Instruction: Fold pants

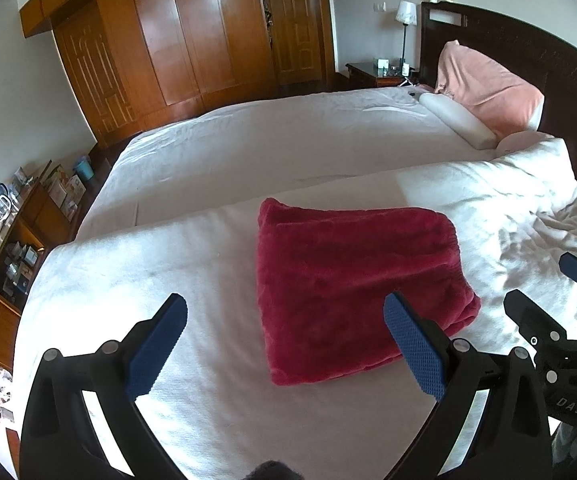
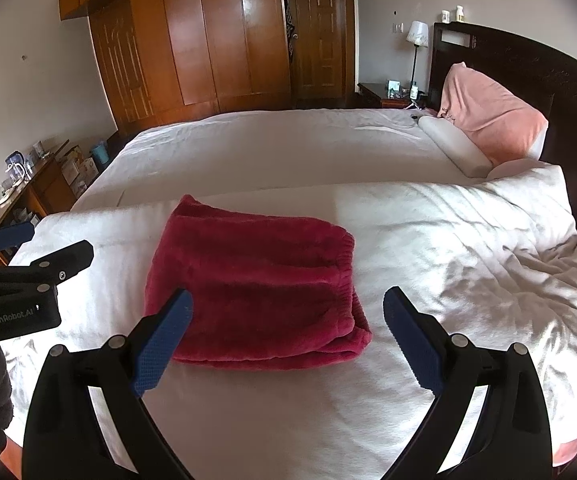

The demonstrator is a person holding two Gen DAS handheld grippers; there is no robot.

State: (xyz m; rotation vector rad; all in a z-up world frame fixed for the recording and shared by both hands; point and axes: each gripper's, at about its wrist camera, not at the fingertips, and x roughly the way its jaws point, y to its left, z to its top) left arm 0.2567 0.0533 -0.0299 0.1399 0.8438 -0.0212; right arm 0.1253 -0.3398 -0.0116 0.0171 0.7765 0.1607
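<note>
On the white quilted bed (image 1: pixel 216 400), the left wrist view shows the folded dark-red fleece pants (image 1: pixel 352 292) beyond the empty, wide-open left tool (image 1: pixel 286 344). From the right wrist, the right tool (image 2: pixel 286 340) gapes empty before them.

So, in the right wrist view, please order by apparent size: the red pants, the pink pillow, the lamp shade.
1. Folded red pants, largest, though nearest to the camera.
2. Pink pillow.
3. Lamp shade, smallest, but farthest away, so its true size is unsure.
</note>
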